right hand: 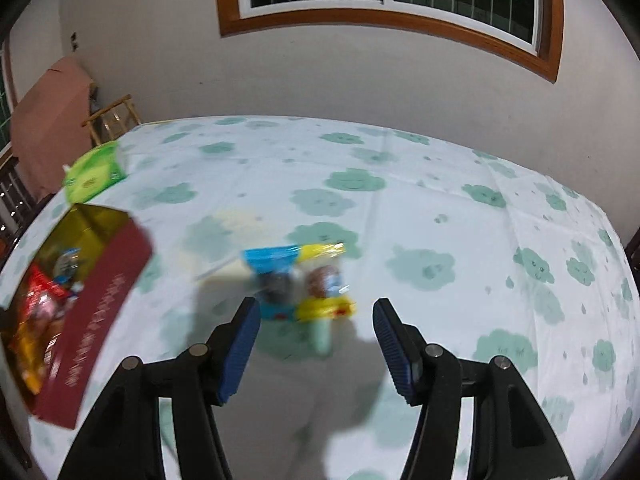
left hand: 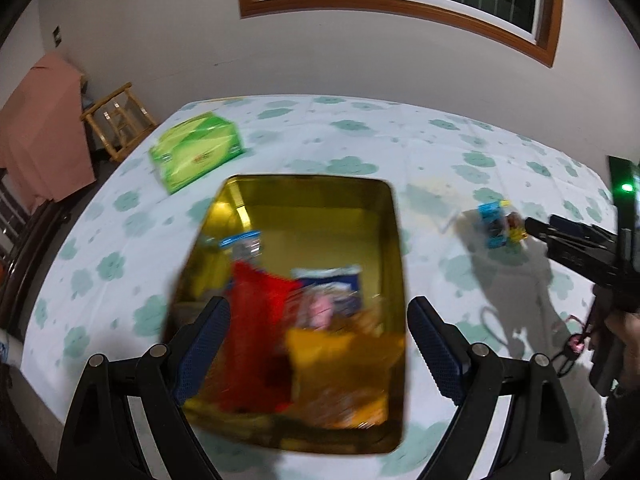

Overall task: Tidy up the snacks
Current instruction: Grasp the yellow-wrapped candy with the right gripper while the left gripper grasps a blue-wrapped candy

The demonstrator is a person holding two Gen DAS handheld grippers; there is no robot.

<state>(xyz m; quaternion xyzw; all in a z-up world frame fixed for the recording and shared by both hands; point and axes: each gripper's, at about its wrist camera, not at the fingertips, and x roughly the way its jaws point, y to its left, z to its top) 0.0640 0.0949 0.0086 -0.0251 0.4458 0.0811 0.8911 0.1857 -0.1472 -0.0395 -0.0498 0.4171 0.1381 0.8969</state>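
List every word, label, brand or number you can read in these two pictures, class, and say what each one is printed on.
None can be read.
Red side of the tin: a row of pale characters, too blurred to read.
Green box: a small printed mark, too blurred.
Blue snack packet and yellow snack packet on the tablecloth: print smeared by motion.
Packets inside the tin: print blurred.

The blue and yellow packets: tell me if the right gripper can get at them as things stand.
Probably yes. The blue packet and the yellow packet lie side by side on the tablecloth, just ahead of the right gripper. Its fingers are open and empty, with nothing between them and the packets.
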